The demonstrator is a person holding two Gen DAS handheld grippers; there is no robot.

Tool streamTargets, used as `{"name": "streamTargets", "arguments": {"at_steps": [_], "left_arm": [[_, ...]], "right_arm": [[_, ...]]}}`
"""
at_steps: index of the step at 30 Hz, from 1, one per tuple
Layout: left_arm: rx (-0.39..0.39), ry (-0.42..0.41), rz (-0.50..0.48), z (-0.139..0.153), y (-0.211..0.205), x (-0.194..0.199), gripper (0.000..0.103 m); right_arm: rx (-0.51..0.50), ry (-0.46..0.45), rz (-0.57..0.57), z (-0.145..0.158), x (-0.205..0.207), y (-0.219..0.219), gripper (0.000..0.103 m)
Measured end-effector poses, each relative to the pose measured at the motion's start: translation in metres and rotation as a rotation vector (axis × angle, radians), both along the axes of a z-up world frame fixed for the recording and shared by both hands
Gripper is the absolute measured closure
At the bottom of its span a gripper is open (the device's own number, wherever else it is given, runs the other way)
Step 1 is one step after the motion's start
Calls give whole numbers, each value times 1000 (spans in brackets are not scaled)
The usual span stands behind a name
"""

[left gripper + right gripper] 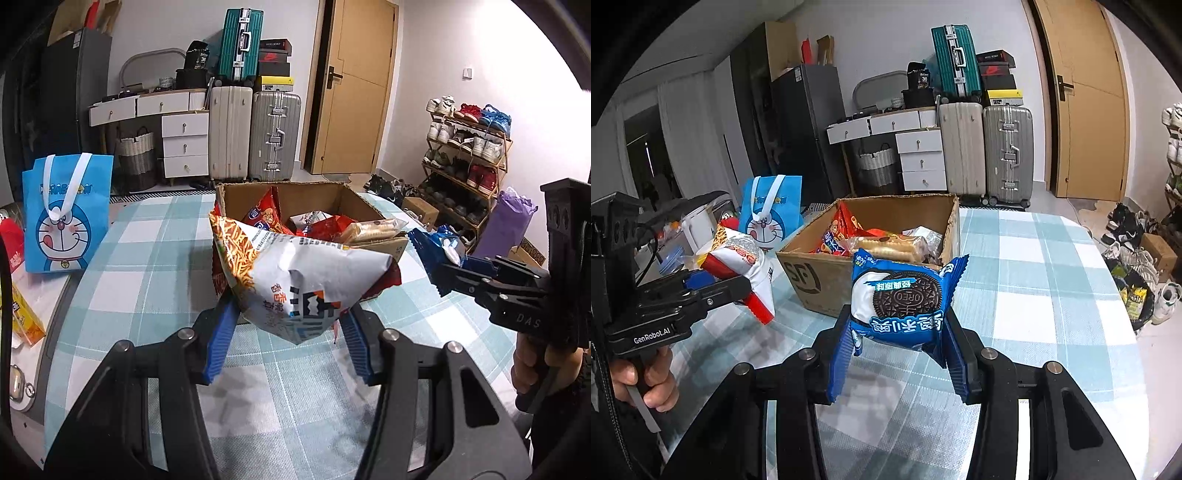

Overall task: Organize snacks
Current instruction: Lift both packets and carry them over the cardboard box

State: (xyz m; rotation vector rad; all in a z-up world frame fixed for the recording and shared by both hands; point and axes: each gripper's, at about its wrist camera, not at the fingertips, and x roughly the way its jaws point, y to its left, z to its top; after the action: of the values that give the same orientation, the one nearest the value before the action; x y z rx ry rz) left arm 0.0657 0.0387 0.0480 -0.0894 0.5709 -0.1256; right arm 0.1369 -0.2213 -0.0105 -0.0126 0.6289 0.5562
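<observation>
Left wrist view is showing my checked worktop [155, 258] carrying the cardboard box [321, 195] of snacks. My left gripper [288, 332] is clamping its jaws on a white noodle-snack bag [295, 273] before the box; my right gripper [897, 350] is pinching a blue Oreo pack [901, 299] nearby.

Near wall of cardboard box [373, 210] hidden behind white snack bag [295, 280]. Lower packets inside buried, unreadable. Yellow packet [22, 317] cut off at left edge. Shoe rack [1172, 155] cropped at right.
</observation>
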Motion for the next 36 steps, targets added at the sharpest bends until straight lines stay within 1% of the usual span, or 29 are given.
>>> {"name": "streamTargets", "arguments": {"at_steps": [2,7,15,25,30,36], "left_arm": [[-3,0,-2,1,-1,2,52],[0,-20,-2,15,0,-3,52],[9,-44,-4,36,-2,10,52],[31,-60,0,54,-14,49,52],[46,-55,5,59,-22,83,52],[56,-42,30,55,-20,122,52]], "right_arm": [[1,-1,3,0,0,0,58],[8,-22,7,9,-1,1,58],[23,-43,14,22,6,7,58],[28,-70,21,39,25,22,58],[41,-62,24,44,42,28,58],[62,-52,9,41,64,34,58]]}}
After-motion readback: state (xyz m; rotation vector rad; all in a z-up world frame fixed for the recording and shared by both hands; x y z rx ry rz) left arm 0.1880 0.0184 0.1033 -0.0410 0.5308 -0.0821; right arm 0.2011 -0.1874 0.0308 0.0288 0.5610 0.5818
